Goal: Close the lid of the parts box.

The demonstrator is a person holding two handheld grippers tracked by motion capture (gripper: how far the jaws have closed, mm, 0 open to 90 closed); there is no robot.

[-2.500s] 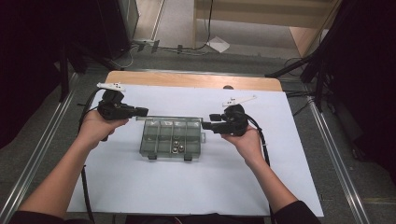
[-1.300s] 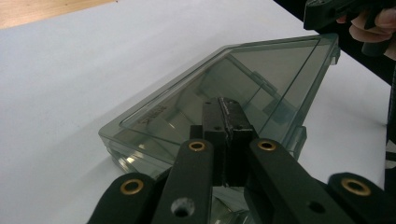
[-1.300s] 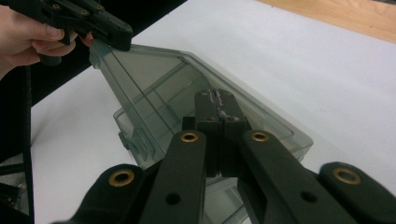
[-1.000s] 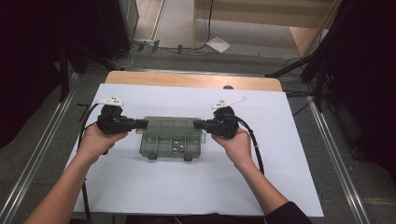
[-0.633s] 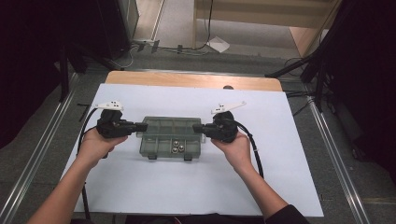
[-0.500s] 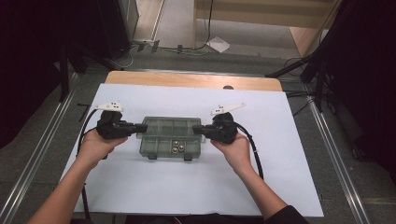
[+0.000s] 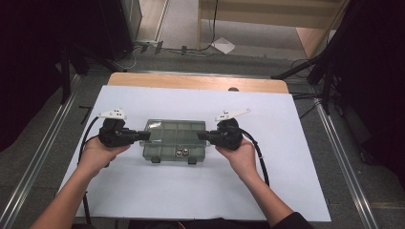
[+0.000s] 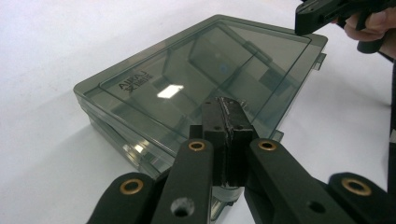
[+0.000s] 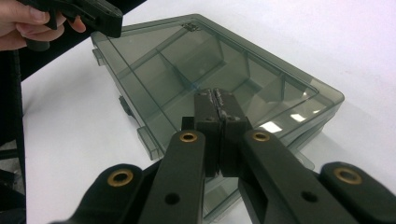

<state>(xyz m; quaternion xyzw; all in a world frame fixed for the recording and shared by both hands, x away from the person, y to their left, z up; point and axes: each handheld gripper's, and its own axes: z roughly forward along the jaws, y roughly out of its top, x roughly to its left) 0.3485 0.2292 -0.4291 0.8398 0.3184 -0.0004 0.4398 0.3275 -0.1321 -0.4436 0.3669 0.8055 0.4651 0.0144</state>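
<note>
We are pressing the closed, empty left gripper (image 7: 142, 136) and right gripper (image 7: 202, 136) on opposite ends of the box (image 7: 175, 140) mid-table, apparently holding its lid down.

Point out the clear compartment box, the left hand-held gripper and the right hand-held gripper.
compartment box (image 7: 174, 131), high view, on its closed lid.
left hand-held gripper (image 7: 146, 135), high view, at its shut jaw tips.
right hand-held gripper (image 7: 201, 136), high view, at its shut jaw tips.
</note>
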